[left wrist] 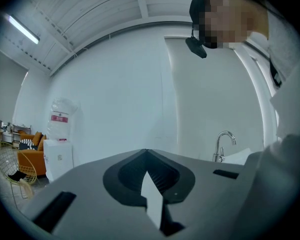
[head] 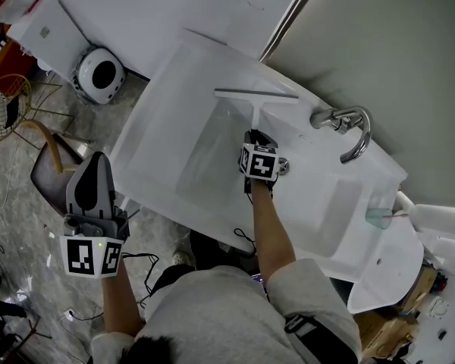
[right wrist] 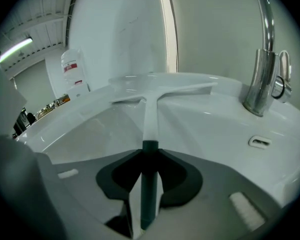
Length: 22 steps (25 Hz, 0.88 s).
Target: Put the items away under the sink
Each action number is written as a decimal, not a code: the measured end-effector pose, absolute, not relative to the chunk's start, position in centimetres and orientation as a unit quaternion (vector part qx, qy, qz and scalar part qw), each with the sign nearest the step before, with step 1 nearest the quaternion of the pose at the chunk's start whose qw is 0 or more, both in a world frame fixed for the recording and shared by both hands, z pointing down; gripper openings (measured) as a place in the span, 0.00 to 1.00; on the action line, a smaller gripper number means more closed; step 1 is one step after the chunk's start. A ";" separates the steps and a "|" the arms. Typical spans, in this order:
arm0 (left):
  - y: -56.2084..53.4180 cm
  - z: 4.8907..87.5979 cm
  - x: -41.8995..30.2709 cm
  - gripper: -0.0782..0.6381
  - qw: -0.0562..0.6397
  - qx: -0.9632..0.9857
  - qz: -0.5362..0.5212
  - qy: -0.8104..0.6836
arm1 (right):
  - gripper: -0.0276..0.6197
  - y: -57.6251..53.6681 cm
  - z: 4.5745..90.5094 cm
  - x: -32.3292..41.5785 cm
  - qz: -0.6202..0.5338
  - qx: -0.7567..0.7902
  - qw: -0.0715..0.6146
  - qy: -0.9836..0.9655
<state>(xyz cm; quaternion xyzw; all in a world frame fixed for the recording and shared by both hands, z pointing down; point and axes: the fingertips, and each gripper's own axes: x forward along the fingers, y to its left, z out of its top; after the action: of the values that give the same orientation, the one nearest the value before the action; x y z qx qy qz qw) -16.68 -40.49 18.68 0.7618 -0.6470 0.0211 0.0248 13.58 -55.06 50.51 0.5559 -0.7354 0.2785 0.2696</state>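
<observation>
right tool (right wrist: 150,152) pinching squeegee (right wrist: 151,118) by its dark handle end over sink (right wrist: 85,134); likely light, stiff, slick, best held there; left tool (left wrist: 146,153) pressed together, empty.

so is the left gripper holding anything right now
No, the left gripper has its fingers closed to a point at the tips, with nothing gripped between them.
</observation>
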 end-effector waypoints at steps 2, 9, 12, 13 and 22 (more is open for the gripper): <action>-40.2 18.5 -16.6 0.11 0.024 0.762 0.018 -0.646 | 0.20 -54.8 49.9 13.6 0.277 0.557 0.259 -0.739; -38.4 16.8 -16.4 0.11 0.008 0.772 0.002 -0.636 | 0.20 -53.3 45.5 12.9 0.251 0.561 0.213 -0.760; -37.3 15.7 -16.3 0.11 -0.002 0.778 -0.007 -0.629 | 0.20 -52.2 43.0 12.3 0.234 0.559 0.193 -0.772; -36.9 15.4 -16.4 0.11 -0.005 0.779 -0.010 -0.627 | 0.20 -51.7 42.2 12.0 0.232 0.558 0.186 -0.775; -32.4 12.7 -17.6 0.11 -0.030 0.792 -0.033 -0.610 | 0.20 -46.5 35.5 9.1 0.192 0.550 0.122 -0.803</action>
<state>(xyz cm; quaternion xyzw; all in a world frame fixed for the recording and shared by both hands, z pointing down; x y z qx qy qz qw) -17.57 -32.36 12.67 0.7915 -0.6095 -0.0327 -0.0301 9.14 -46.52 35.50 0.5500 -0.8034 0.1925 0.1220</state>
